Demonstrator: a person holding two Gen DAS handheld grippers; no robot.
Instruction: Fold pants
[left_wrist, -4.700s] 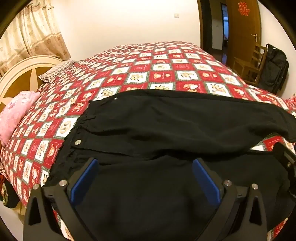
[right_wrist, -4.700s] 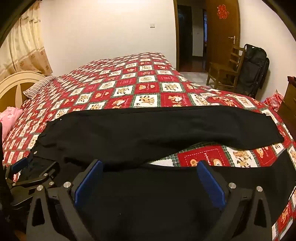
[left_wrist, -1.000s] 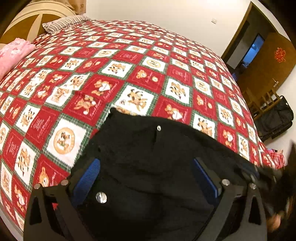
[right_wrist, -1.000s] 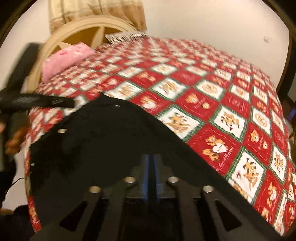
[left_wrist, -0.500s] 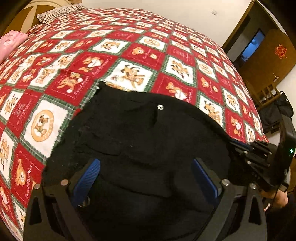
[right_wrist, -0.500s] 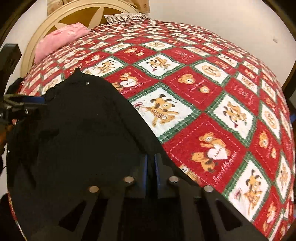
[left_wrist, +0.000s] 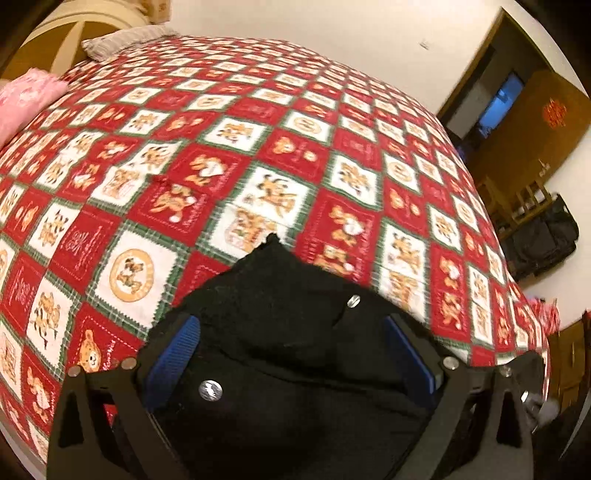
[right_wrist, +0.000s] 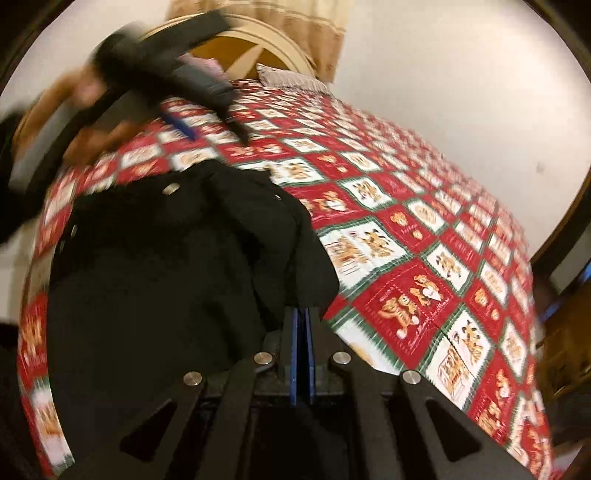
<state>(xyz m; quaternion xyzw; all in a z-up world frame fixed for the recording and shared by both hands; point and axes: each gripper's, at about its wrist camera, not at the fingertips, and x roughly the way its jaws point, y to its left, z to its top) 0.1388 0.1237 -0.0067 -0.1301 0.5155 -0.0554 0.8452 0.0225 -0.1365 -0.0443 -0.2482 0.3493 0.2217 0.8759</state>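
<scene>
The black pants (left_wrist: 295, 369) lie bunched in a heap on the red patchwork bedspread (left_wrist: 258, 147). Silver buttons show on the waist. My left gripper (left_wrist: 291, 332) is open, its blue pads either side of the fabric, just above it. My right gripper (right_wrist: 302, 314) has its jaws together at the right edge of the pants (right_wrist: 166, 277), and seems to pinch a fold of the black cloth. The left gripper also shows in the right wrist view (right_wrist: 207, 125), blurred, above the far end of the pants.
A pink pillow (left_wrist: 22, 96) and a striped pillow (left_wrist: 122, 40) lie by the cream headboard (right_wrist: 251, 48). A wooden chair (left_wrist: 524, 199) with a black bag (left_wrist: 543, 240) stands by the door at the right.
The pants have gone from spread out to a smaller bunched heap. My right gripper has stayed shut and swung across; my left gripper has lifted and moved, blurred in motion.
</scene>
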